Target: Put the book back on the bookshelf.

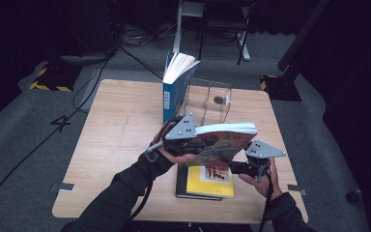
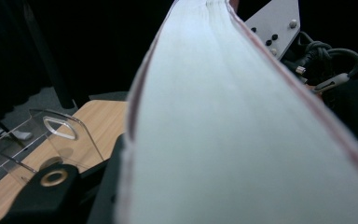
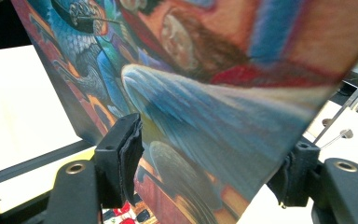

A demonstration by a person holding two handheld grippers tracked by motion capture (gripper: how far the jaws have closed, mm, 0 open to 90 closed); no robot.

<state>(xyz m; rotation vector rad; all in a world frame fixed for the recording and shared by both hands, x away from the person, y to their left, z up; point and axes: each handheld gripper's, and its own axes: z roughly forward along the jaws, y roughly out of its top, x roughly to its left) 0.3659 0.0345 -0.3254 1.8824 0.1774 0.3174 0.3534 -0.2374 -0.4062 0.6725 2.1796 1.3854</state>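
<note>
White page edges [image 2: 242,130] face left tongs; painted cover [image 3: 205,93] faces right.

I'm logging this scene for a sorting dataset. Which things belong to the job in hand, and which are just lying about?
In the job: colourful book, held up by left gripper and right gripper; clear rack.
Lying about: yellow book, upright blue book, floor cables.

Bare tabletop [image 1: 121,145] stretches wide left of the upright blue book [image 1: 174,89]. Just right of that book stands a clear acrylic rack [image 1: 211,104]. In front of it, stacked books [image 1: 205,183] block the near edge.
</note>
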